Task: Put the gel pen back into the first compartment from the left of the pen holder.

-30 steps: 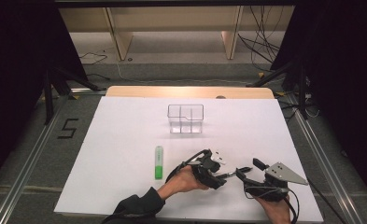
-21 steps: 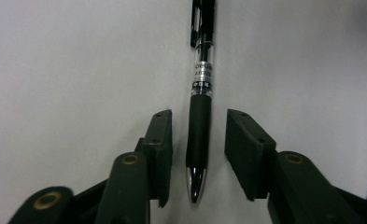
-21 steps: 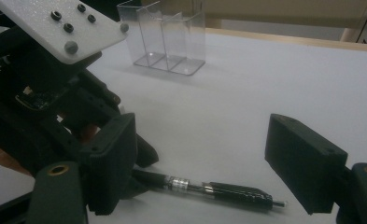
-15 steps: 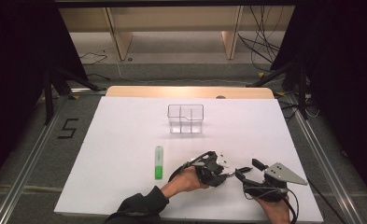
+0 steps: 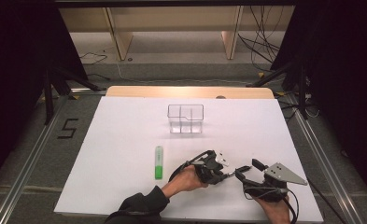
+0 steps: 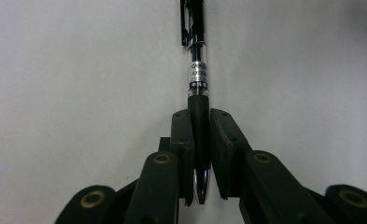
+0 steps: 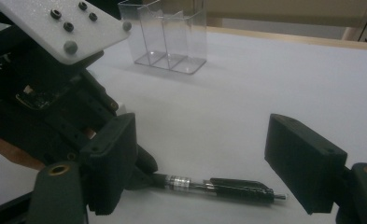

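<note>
Left gripper view: fingers [image 6: 201, 154], just closing, clamp a black pen [image 6: 198, 79], its label seemingly illegible.

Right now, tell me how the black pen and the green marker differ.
The black pen is slim and dark with a clear barrel section; the green marker is thicker and bright green. The pen is clamped at its grip end by the left gripper, whose jaws have just been closing on it; the marker lies untouched, apart. Both lie flat on the white table.
</note>
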Motion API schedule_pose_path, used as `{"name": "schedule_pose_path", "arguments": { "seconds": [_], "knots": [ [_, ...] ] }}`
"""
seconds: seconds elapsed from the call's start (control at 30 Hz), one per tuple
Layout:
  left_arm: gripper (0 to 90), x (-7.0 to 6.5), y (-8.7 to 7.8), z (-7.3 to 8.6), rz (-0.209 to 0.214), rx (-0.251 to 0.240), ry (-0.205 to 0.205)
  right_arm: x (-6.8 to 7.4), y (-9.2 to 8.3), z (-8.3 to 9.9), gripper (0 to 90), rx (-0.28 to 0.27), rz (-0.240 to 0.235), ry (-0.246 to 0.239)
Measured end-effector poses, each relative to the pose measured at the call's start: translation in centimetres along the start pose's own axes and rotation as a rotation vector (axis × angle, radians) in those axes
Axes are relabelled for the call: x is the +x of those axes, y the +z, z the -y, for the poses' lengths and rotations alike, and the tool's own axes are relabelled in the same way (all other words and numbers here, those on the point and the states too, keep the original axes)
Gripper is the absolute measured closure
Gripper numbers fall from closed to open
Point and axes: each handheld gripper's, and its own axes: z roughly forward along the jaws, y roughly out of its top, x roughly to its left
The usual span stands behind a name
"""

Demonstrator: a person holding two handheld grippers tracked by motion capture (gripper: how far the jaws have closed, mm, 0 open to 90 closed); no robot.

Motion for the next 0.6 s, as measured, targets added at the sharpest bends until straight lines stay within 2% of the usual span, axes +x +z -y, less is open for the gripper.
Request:
{"name": "schedule_pose_path", "arguments": {
  "seconds": [0.23, 0.6],
  "knots": [
    [80.2, 0.8, -1.2, -0.2, 0.031, -0.033, -0.023, 0.0, 0.0, 0.0, 26.2, 0.001, 0.000, -0.001],
    [80.3, 1.6, -3.4, -0.5, 0.032, -0.061, -0.031, 0.1, 0.0, 0.0, 26.2, 0.000, -0.002, -0.004]
  ]
}}
